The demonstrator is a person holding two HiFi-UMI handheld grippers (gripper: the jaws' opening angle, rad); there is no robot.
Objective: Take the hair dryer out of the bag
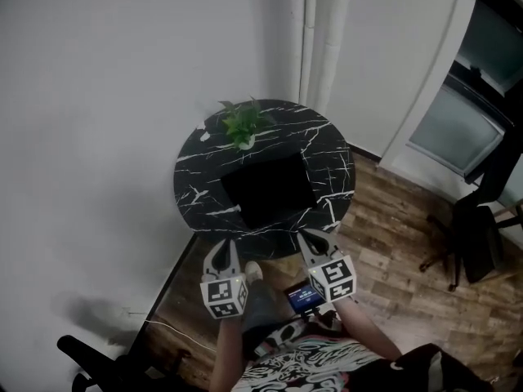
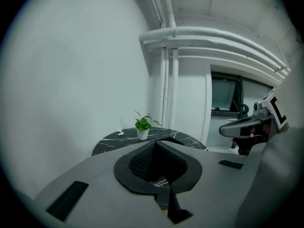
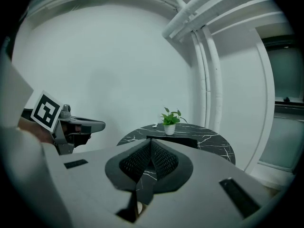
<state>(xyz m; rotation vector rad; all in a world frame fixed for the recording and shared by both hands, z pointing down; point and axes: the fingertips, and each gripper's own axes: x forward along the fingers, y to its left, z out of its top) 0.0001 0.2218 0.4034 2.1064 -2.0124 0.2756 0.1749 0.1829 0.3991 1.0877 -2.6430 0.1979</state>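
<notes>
**Both grippers clenched and empty, short of the bag on the round bench**

Head view: the bag [image 1: 265,190], black and squarish, lies mid-way on the dark marbled bench [image 1: 331,149], just in front of a small potted plant [image 1: 242,126]. The left gripper [image 1: 221,247] and right gripper [image 1: 314,238] hover side by side at the bench's near edge, with the bag straight ahead between them and neither plainly nearer. The hair dryer shows nowhere. I judge it is inside the bag, so its long axis cannot be told, nor where the bag opens. Left gripper view: the jaws are pressed together with nothing between them, and the bag sits ahead, slightly right of the tips, with the right gripper at the right edge. Right gripper view: the jaws are likewise together and empty, the bag lies dead ahead below the potted plant, and the left gripper is alongside at the left.
</notes>
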